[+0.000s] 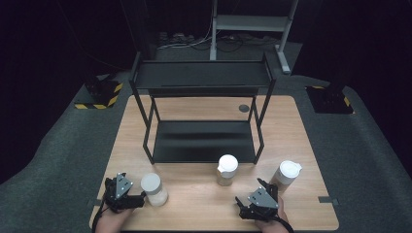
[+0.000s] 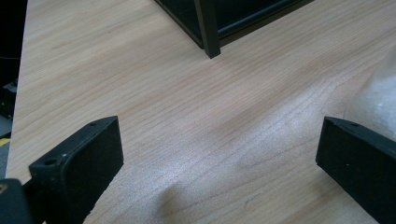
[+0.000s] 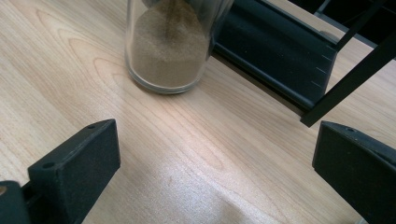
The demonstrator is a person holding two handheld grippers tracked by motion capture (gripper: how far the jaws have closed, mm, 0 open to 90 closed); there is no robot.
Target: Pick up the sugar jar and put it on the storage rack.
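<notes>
A wooden table takes up the middle of the high view, standing on grey carpet. On its far half stands a black metal shelf rack with two levels, an upper shelf and a lower one resting on the tabletop; both levels are bare.

Three jars with white lids stand on the near half of the table. The middle jar sits just in front of the rack's lower shelf, near its right front leg; in the right gripper view it is clear glass holding a brownish sandy powder, close beside the rack's edge. The right jar stands near the right edge of the table, just beyond the right gripper. The left jar holds something pale and stands just beside the left gripper, on its right.

The left gripper rests near the table's near left corner, its jaws spread wide over bare wood with nothing between them (a pale blurred shape, probably the left jar, shows by its right jaw in its own view). The right gripper sits at the near right, jaws likewise wide apart and empty, pointed toward the middle jar, which stands ahead of them
</notes>
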